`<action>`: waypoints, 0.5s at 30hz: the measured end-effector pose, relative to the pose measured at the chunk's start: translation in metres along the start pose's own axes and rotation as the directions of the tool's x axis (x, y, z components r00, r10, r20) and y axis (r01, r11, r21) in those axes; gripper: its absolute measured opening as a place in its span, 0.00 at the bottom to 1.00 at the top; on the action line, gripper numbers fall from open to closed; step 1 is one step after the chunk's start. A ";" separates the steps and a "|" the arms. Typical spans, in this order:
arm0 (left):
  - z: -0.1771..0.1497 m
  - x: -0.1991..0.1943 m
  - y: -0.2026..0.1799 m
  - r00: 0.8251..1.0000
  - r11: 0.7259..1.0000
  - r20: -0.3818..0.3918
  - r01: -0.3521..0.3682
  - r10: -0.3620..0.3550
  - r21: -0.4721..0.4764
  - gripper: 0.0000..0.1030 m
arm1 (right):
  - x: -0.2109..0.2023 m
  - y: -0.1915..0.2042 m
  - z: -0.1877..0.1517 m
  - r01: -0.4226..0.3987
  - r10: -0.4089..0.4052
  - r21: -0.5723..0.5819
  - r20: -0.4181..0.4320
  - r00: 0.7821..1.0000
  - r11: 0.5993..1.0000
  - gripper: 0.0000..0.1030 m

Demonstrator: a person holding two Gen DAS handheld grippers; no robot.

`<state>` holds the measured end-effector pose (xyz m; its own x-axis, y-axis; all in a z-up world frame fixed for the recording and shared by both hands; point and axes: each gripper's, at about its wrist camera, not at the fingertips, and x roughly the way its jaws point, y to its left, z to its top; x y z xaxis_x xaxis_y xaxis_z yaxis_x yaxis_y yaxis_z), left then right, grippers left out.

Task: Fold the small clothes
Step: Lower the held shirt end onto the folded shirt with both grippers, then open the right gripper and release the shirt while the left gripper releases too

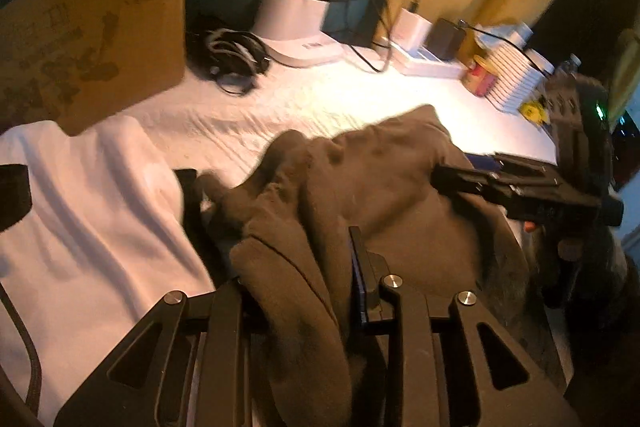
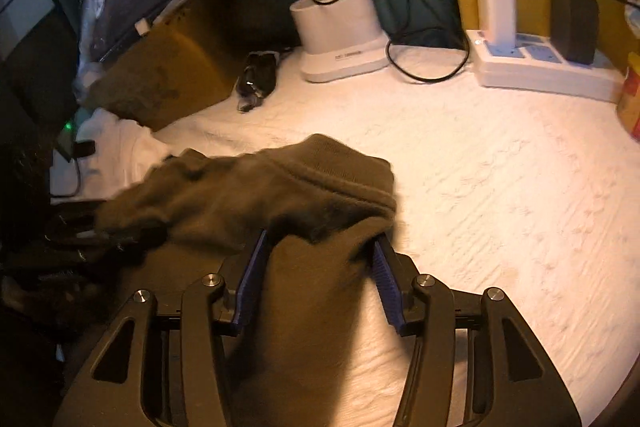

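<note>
The brown garment (image 2: 280,195) lies bunched on the white-covered table (image 2: 500,187), draped over both tools. In the right wrist view, the right gripper (image 2: 316,263) stands spread, blue pads flanking the cloth with a gap showing at the right pad, probably a release. In the left wrist view, the left gripper (image 1: 296,255) is buried in fabric, apparently pinching a fold, judging by the narrow jaw spacing. Both tools point steeply downward. Beyond lie a white garment (image 1: 80,207), a cardboard box (image 1: 92,39) and a lamp base (image 2: 340,35).
</note>
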<state>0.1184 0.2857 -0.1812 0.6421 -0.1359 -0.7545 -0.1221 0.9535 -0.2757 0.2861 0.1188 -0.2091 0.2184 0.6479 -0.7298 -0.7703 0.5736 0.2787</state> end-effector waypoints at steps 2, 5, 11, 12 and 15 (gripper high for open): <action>0.002 -0.001 0.004 1.000 1.000 0.008 -0.017 0.017 -0.010 0.26 | -0.001 0.000 0.000 0.065 -0.065 -0.011 0.017 0.998 0.998 0.53; 0.003 0.003 0.009 0.998 0.998 0.018 -0.063 0.063 -0.014 0.31 | -0.006 -0.012 0.002 0.127 -0.128 0.022 0.029 0.991 0.992 0.53; 0.010 -0.001 0.020 0.988 0.987 0.052 -0.143 0.147 -0.067 0.36 | -0.008 -0.022 0.004 0.167 -0.168 0.022 0.024 0.986 0.986 0.53; 0.011 -0.004 0.019 0.985 0.985 0.060 -0.158 0.162 -0.062 0.36 | -0.007 -0.021 0.004 0.176 -0.177 0.016 0.024 0.984 0.984 0.53; 0.011 -0.013 0.015 0.981 0.983 0.066 -0.177 0.180 -0.052 0.36 | -0.010 -0.021 0.003 0.198 -0.199 0.021 0.040 0.979 0.980 0.53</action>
<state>0.1166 0.3048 -0.1690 0.6579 0.0562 -0.7510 -0.2732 0.9471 -0.1684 0.3018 0.1025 -0.2056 0.3913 0.5403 -0.7450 -0.6990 0.7010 0.1413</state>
